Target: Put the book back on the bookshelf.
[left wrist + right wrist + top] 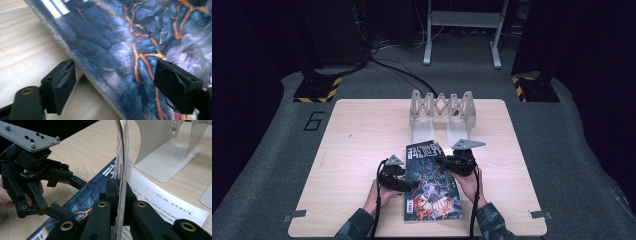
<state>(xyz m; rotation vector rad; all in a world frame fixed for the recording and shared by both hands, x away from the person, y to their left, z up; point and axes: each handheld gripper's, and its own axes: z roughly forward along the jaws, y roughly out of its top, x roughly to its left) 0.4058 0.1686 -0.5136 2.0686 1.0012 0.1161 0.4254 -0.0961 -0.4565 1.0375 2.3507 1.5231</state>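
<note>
Right claw (pixel 120 225) is pinching the magazine (pixel 431 182) cover up, left claw (pixel 117 85) wide over its 9 o'clock edge. Next: clamp that edge, I'd guess.

The book (pixel 432 182) is showing a dark blue-black cover cracked with glowing orange-red veins — pale violet smoke is swirling near its middle, white lettering is running across the top, and a white barcode patch is sitting at one lower corner. Its open inside page (pixel 165 202) is showing white with small black print. The table (pixel 357 145) is showing light wood grain. The bookstand (pixel 443 112) is gleaming pale grey — both grippers, left (pixel 404 185) and right (pixel 447 161), are showing matt black with grey top plates.
</note>
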